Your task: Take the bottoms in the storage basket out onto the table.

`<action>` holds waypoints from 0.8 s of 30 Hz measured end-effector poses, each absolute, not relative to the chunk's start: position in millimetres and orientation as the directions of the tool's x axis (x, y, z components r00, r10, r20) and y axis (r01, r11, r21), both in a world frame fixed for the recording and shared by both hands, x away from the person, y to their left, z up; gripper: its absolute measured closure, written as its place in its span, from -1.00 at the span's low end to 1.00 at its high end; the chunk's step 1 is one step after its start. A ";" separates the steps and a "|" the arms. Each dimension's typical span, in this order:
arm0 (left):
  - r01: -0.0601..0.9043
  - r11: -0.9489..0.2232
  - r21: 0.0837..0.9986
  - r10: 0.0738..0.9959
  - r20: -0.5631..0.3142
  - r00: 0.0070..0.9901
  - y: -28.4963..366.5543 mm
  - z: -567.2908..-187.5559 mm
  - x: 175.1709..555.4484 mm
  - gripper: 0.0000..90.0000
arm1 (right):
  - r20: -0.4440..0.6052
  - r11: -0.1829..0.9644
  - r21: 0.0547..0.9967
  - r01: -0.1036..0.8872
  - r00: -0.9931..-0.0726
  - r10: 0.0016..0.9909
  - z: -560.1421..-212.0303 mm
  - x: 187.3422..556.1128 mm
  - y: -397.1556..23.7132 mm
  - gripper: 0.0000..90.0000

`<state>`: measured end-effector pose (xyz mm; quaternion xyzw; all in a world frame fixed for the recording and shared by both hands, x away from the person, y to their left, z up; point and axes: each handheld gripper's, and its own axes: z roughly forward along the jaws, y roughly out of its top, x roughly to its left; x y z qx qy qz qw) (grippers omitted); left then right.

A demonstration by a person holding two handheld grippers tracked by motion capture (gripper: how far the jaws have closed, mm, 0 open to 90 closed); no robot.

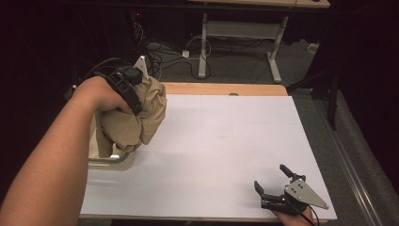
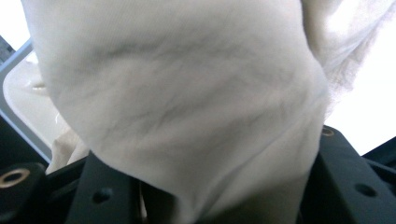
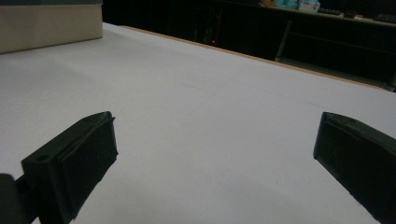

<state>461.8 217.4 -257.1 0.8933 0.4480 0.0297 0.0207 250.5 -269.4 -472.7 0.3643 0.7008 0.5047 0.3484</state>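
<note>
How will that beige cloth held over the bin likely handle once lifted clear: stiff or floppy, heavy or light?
Probably floppy: the beige cloth bunches and droops in folds from the left gripper. It looks light, being held up by one pinched fold. A hanging end could drag on the bin.

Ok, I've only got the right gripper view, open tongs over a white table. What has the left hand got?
Observer: The left tongs are shut on a bunched beige cloth, held up over the table's left edge.
Operator: Anything underneath it?
Observer: Yes, a pale bin with a grey rim stands right below, and the cloth's lower end hangs down to about that rim.
Operator: And where is my own hand on the table?
Observer: The right tongs are near the front right corner of the white table, well apart from the cloth.
</note>
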 end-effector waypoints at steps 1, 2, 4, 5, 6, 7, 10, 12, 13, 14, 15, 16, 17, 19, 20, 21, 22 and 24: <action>0.797 -0.600 0.064 0.800 0.035 0.599 215.7 -255.5 461.6 0.07 | -0.120 0.224 0.961 0.159 -0.492 0.862 -472.6 250.5 -269.3 -0.99; 0.795 -0.603 0.066 0.798 0.038 0.602 214.0 -253.7 461.3 0.07 | -0.120 0.224 0.961 0.159 -0.491 0.863 -472.6 250.6 -269.3 -0.99; 0.792 -0.607 0.067 0.795 0.042 0.605 210.0 -251.0 460.8 0.07 | -0.119 0.224 0.961 0.160 -0.491 0.863 -472.7 250.6 -269.2 -0.99; 0.791 -0.608 0.069 0.794 0.044 0.607 208.0 -250.0 460.6 0.07 | -0.120 0.224 0.961 0.160 -0.492 0.863 -472.7 250.6 -269.1 -0.99; 0.789 -0.610 0.069 0.792 0.045 0.608 205.8 -249.0 460.5 0.07 | -0.120 0.224 0.961 0.160 -0.492 0.863 -472.7 250.6 -269.1 -0.99; 0.787 -0.613 0.071 0.790 0.047 0.611 203.4 -248.4 460.3 0.07 | -0.120 0.225 0.961 0.160 -0.492 0.863 -472.7 250.7 -269.0 -0.99; 0.776 -0.626 0.078 0.780 0.049 0.624 195.7 -247.3 459.9 0.07 | -0.119 0.223 0.962 0.160 -0.491 0.863 -472.6 250.7 -269.0 -0.99; 0.771 -0.632 0.077 0.775 0.051 0.630 190.0 -247.4 460.0 0.07 | -0.119 0.223 0.962 0.159 -0.491 0.863 -472.5 250.7 -269.2 -0.99; 0.769 -0.635 0.077 0.773 0.051 0.633 187.2 -247.4 460.0 0.07 | -0.119 0.223 0.962 0.158 -0.491 0.863 -472.5 250.8 -269.4 -0.99; 0.767 -0.637 0.077 0.771 0.052 0.635 184.4 -247.4 460.0 0.07 | -0.121 0.224 0.962 0.157 -0.490 0.863 -472.4 250.9 -269.7 -0.99; 0.764 -0.641 0.076 0.767 0.051 0.639 181.7 -247.3 460.2 0.07 | -0.121 0.224 0.962 0.157 -0.490 0.863 -472.4 250.9 -269.7 -0.99; 0.761 -0.644 0.078 0.765 0.051 0.642 179.0 -247.2 460.2 0.07 | -0.121 0.224 0.962 0.156 -0.490 0.863 -472.4 250.9 -269.8 -0.99; 0.760 -0.646 0.077 0.763 0.051 0.644 176.3 -247.0 460.3 0.07 | -0.122 0.225 0.962 0.157 -0.491 0.863 -472.4 250.9 -270.0 -0.99; 0.756 -0.649 0.079 0.761 0.053 0.647 170.7 -245.8 460.5 0.07 | -0.121 0.224 0.962 0.157 -0.491 0.862 -472.2 250.7 -270.1 -0.99; 0.753 -0.653 0.081 0.757 0.056 0.651 167.8 -244.9 460.5 0.07 | -0.122 0.225 0.962 0.157 -0.491 0.862 -472.2 250.6 -270.2 -0.99; 0.749 -0.657 0.085 0.754 0.057 0.654 164.8 -244.0 460.5 0.07 | -0.121 0.225 0.962 0.157 -0.491 0.863 -472.1 250.4 -270.2 -0.99; 0.746 -0.660 0.087 0.751 0.057 0.658 161.9 -243.1 460.5 0.07 | -0.121 0.224 0.962 0.157 -0.491 0.863 -472.1 250.3 -270.1 -0.99; 0.739 -0.668 0.088 0.744 0.060 0.665 155.7 -241.4 460.4 0.07 | -0.122 0.225 0.962 0.156 -0.490 0.863 -472.1 250.0 -270.2 -0.99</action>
